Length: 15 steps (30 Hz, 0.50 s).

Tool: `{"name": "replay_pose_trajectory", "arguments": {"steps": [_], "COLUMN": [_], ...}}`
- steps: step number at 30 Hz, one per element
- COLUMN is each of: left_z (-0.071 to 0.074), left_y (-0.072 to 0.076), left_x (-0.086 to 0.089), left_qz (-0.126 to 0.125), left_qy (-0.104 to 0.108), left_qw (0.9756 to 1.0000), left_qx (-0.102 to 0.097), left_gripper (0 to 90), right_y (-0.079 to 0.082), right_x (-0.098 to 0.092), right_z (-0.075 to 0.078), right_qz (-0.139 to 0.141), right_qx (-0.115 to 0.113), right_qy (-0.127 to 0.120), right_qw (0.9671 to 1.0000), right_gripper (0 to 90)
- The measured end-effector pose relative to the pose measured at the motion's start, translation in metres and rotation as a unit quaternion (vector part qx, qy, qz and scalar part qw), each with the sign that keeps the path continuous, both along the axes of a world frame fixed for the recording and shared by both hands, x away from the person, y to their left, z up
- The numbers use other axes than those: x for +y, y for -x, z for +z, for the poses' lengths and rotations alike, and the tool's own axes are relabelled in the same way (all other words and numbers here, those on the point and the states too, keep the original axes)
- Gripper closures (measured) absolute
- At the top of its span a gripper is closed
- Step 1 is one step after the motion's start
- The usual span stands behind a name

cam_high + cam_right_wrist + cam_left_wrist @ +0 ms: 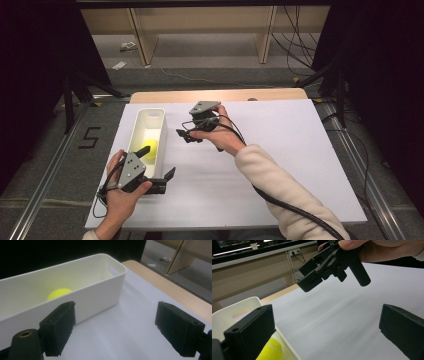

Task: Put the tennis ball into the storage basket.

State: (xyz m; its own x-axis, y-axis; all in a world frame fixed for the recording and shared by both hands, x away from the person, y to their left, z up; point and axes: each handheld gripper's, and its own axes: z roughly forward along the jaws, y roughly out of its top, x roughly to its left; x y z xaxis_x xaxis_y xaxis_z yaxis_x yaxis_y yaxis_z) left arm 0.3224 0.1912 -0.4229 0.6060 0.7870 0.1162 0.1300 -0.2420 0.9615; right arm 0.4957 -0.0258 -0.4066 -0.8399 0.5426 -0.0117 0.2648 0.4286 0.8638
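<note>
A long white bin point(144, 118) lies at the left of the white board, with a yellow-green tennis ball point(151, 148) inside near its middle. My left gripper point(157, 162) is open and straddles the bin's right wall: one jaw is over the bin beside the ball point(270, 351), the other over the board. My right gripper point(183, 136) is open just right of the bin, jaws pointing at its side wall point(95, 292). The ball point(58, 293) shows over the rim. Nothing is between the right gripper point(117, 327) jaws. The left gripper point(325, 335) faces the right gripper point(329, 265).
The white board point(280, 150) covers a wooden table whose far edge point(220, 95) shows. Wooden shelving legs point(142, 35) and cables point(300, 45) are on the floor beyond. Metal rails run along both sides, with a "5" mark point(89, 137) at left.
</note>
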Motion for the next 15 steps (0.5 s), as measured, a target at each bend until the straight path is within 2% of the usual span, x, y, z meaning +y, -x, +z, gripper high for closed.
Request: {"name": "replay_pose_trajectory", "arguments": {"steps": [15], "left_z": [0.0], "left_y": [0.0], "left_x": [0.0], "left_qz": [0.001], "left_qy": [0.0], "left_qw": [1.0], "left_qx": [0.0], "left_gripper": [0.0], "right_y": [0.004], "right_x": [-0.028], "right_z": [0.002], "right_qz": [-0.017], "right_qx": [-0.006], "right_qy": [-0.002], "right_qw": [0.9998], "right_gripper": [17.3]}}
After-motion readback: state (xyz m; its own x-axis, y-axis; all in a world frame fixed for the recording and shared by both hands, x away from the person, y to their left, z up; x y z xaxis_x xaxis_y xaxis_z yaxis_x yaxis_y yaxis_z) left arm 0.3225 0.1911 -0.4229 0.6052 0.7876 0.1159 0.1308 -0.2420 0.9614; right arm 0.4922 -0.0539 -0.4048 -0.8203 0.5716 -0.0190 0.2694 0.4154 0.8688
